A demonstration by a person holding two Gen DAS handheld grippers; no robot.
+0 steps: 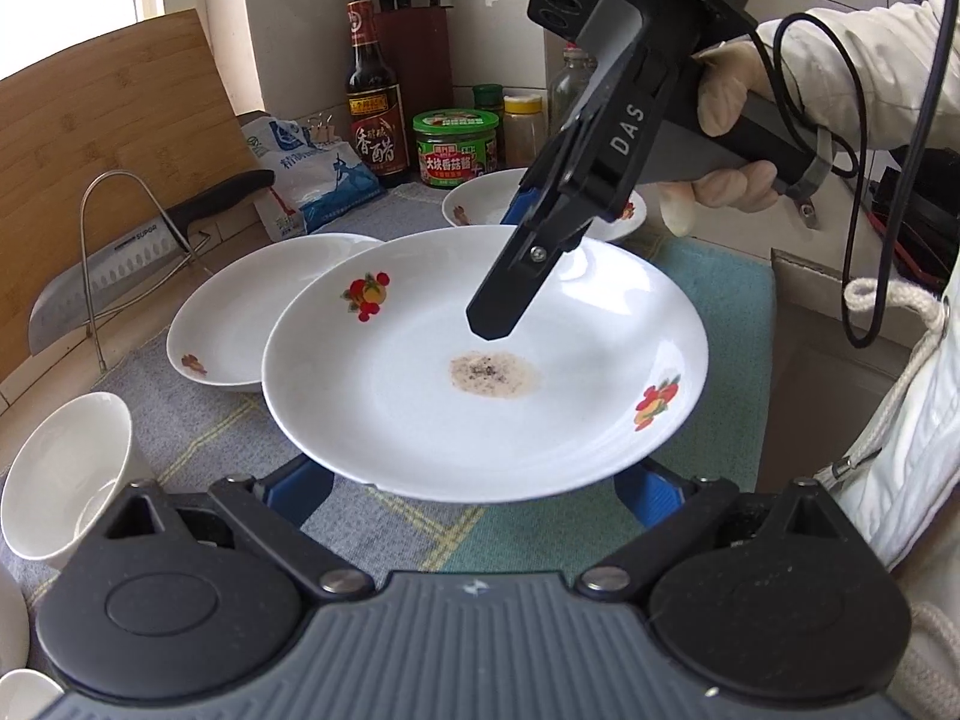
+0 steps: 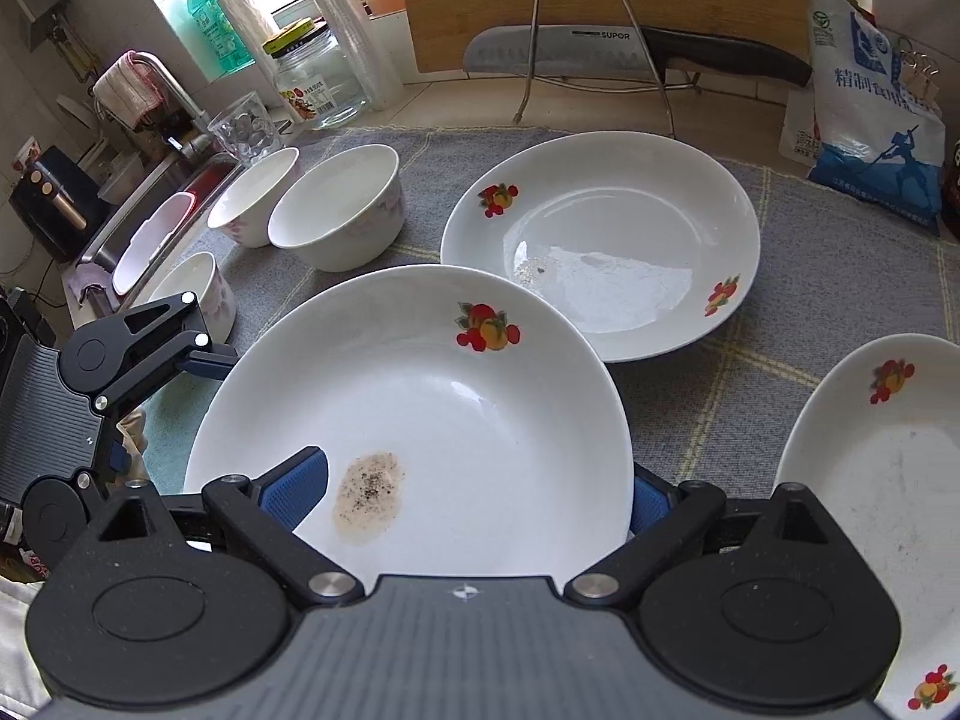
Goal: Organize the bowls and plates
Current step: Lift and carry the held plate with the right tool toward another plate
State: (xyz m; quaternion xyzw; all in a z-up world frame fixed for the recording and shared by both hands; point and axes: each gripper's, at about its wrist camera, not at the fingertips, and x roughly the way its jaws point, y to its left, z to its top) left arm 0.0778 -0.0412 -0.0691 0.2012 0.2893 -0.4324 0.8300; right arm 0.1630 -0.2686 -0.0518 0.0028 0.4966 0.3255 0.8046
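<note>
A white plate with fruit prints and a brown stain (image 1: 480, 372) is lifted above the mat; it also shows in the right wrist view (image 2: 432, 420). My right gripper (image 2: 474, 492) is shut on its rim, one blue pad (image 2: 297, 486) on top, the other under the edge. In the left wrist view my right gripper (image 1: 510, 276) reaches over the plate's far side. My left gripper (image 1: 480, 486) is open with the plate's near rim above its blue fingers (image 1: 300, 489). A second plate (image 2: 606, 240) lies beyond, a third plate (image 2: 882, 480) at the right. Several white bowls (image 2: 342, 204) stand at the left.
A grey-green mat (image 2: 810, 324) covers the counter. A metal rack (image 2: 600, 30) with a knife and cutting board stands at the back. A salt bag (image 2: 870, 120), jars and bottles (image 1: 372, 90) line the wall. A sink (image 2: 150, 204) lies left, next to a glass (image 2: 246, 126).
</note>
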